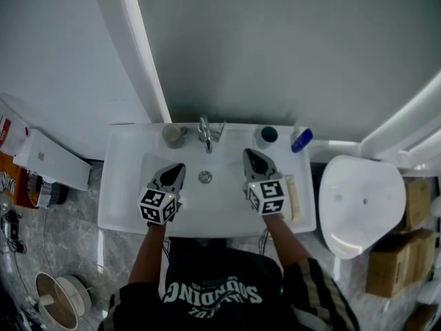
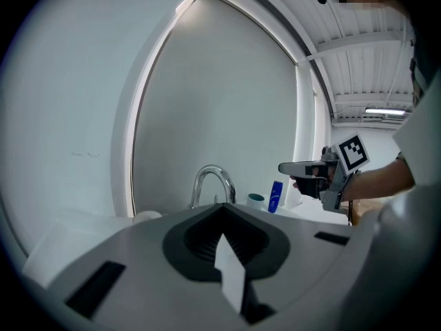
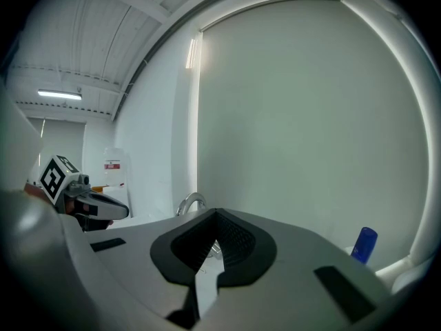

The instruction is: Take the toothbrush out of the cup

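Note:
Over the white sink, my left gripper and right gripper hover side by side, both shut and holding nothing. A beige cup stands left of the faucet, and a teal-rimmed cup stands right of it, ahead of the right gripper. No toothbrush shows in either cup. A pale long thing lies on the sink's right rim; I cannot tell what it is. In the left gripper view my jaws meet, with the teal-rimmed cup beyond them. The right gripper is shut too.
A blue bottle stands at the sink's back right corner. A white toilet is to the right, with cardboard boxes beyond it. A white box and clutter sit on the floor to the left.

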Motion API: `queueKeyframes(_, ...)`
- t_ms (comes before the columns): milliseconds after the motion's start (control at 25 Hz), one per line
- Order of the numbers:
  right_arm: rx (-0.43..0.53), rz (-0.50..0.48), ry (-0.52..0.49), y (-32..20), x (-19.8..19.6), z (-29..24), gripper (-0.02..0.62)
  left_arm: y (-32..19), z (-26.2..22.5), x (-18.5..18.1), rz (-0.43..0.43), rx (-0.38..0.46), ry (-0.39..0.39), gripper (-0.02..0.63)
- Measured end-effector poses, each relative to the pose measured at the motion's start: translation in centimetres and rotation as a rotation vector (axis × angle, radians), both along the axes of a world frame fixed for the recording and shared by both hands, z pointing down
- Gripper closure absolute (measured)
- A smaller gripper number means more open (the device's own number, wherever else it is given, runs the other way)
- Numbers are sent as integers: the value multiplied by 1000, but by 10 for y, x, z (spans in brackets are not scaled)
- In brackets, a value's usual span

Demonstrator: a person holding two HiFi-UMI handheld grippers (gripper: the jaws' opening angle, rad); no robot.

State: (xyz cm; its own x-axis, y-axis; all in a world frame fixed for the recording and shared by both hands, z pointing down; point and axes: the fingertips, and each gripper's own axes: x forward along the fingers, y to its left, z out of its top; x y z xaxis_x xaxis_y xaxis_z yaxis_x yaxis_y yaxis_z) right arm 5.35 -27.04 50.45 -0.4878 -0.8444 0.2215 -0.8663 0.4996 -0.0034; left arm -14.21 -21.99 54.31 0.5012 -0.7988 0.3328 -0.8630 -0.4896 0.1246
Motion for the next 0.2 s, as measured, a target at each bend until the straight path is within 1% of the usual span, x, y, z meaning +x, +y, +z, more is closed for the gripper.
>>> queueKeyframes(200, 2, -5, -4, 1, -3, 1, 600, -1, 0, 0, 1, -1, -1, 607)
